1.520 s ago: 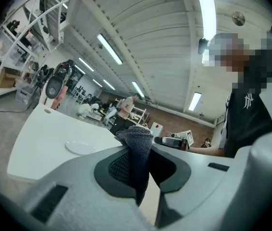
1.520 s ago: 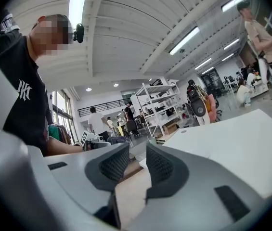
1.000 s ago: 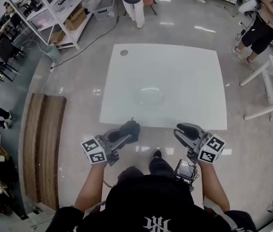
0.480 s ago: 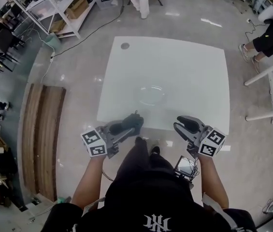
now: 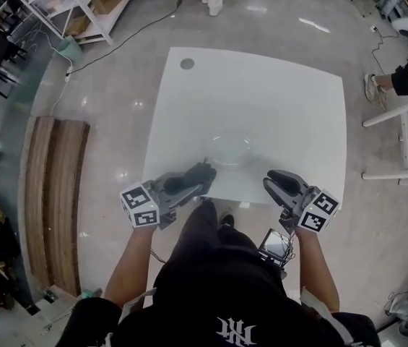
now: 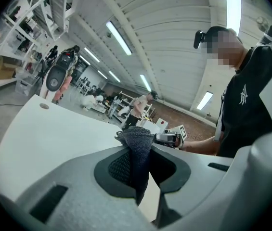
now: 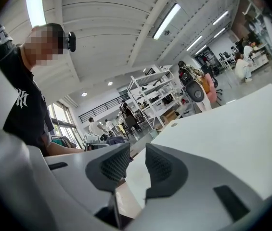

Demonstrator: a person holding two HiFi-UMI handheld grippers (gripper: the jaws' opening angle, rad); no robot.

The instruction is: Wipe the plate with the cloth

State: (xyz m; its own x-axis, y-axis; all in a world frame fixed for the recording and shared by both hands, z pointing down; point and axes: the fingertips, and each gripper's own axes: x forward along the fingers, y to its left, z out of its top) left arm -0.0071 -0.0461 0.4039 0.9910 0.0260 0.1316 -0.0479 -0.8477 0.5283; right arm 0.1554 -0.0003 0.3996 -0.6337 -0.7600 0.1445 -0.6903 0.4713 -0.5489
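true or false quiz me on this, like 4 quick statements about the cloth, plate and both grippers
1. The left gripper has the dark cloth clamped between its jaws. True.
2. The right gripper is gripping the plate. False: its jaws stand slightly apart with nothing between them.
3. The clear plate lies on the white table. True.
4. The plate sits at the table's far left corner. False: it lies near the middle, toward the near edge; that corner has only a small round hole.
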